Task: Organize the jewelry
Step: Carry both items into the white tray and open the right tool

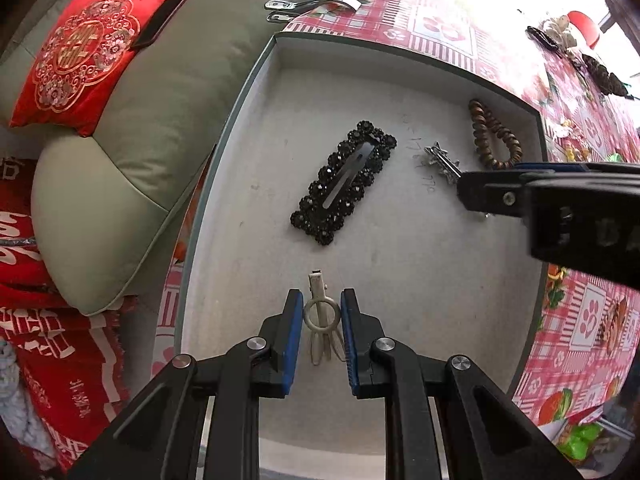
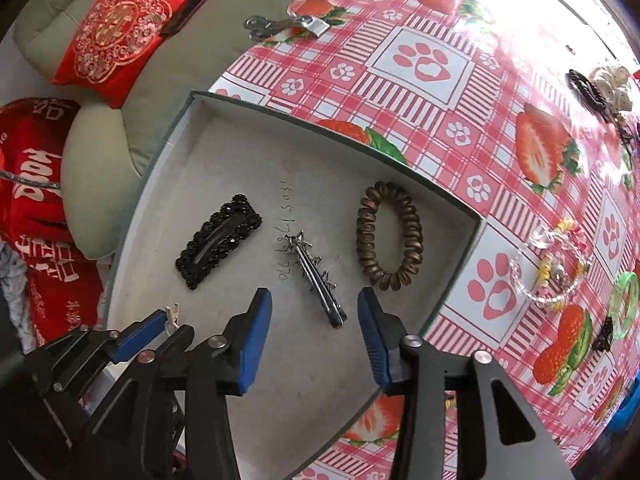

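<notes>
Jewelry lies in a shallow grey tray [image 1: 256,80] on a strawberry-print tablecloth [image 1: 440,28]. From the left wrist camera, the left gripper [image 1: 321,312] points down, its blue pads close beside a small cream ring clip [image 1: 322,316]; whether they press it cannot be told. A black beaded barrette [image 1: 344,182] lies just beyond.

From the right wrist camera, the right gripper [image 2: 315,320] stands spread, a silver star hairpin [image 2: 316,280] lying free between its fingers, a brown coil hair tie [image 2: 390,236] beside. The hairpin looks light, stiff and slippery; across its narrow shaft seems the best hold.
</notes>
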Available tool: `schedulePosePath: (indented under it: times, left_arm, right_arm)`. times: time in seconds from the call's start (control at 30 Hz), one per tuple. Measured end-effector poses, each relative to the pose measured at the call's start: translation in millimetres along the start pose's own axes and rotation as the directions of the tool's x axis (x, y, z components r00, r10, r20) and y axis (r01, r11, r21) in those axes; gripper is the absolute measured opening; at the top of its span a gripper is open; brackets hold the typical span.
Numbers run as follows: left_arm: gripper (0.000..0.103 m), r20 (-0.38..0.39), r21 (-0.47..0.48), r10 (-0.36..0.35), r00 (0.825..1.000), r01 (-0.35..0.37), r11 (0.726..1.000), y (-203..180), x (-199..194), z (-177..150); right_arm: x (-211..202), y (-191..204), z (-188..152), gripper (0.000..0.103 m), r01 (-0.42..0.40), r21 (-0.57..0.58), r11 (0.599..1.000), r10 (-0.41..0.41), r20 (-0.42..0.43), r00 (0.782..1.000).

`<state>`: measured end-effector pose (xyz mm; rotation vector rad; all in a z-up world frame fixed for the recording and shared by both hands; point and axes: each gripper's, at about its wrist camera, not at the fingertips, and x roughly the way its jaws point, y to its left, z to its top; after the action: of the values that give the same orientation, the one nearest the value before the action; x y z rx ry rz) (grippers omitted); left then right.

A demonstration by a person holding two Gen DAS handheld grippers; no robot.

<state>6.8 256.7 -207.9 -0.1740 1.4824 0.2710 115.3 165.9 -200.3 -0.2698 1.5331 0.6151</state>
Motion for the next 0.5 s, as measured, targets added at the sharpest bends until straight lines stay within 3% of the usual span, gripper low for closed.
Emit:
schedulePosePath:
  times: [0.2, 0.5]
  left_arm:
    - [0.026, -0.006, 0.031, 0.015, 1.0, -0.015, 0.999, -1, -10, -7]
    - [0.026, -0.005, 0.092, 0.003, 1.0, -0.002, 0.996, -13, -26, -12]
  right_arm:
    - [-26, -9, -18, 0.063, -0.004, 0.028, 1.0, 0.004, 0.028, 1.0]
    - [-60, -32, -67, 0.067, 0.022, 0.109, 0.994, -0.027, 0.044, 0.999]
